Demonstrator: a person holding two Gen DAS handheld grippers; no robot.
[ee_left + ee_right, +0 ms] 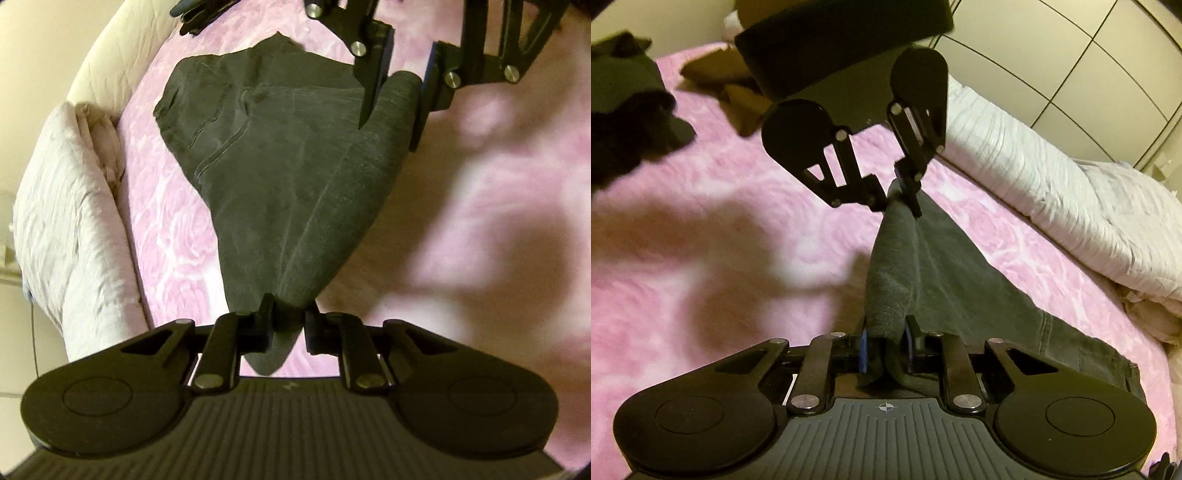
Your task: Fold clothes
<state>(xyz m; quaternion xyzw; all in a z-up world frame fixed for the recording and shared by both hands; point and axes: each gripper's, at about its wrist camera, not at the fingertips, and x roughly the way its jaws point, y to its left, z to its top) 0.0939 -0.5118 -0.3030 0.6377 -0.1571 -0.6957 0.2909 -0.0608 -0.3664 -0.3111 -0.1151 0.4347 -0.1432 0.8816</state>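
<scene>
Left wrist view, garment: the dark grey jeans (280, 155) lie partly on the pink blanket (162, 206) of the bed, waist end far, with the near end raised; the cloth looks thick and soft, a little heavy, so it sags between the two holds.
Left wrist view, jaws: the left gripper (286, 321) has its jaws clamped on a bunched end of the leg; the right gripper (399, 107) pinches the opposite edge at the top.
Left wrist view, beside: a white duvet (66, 206) lies along the edge of the bed.
Right wrist view, garment: the jeans (945, 273) hang as a taut strip; the waist part rests on the blanket (720, 206).
Right wrist view, jaws: the right gripper (885, 349) is closed on folded denim; the left gripper (899, 195) grips the far end.
Handling: I judge that denim is not slippery and not fragile; a hold on hem corners is good, but a bunched grip can crease the fold.
</scene>
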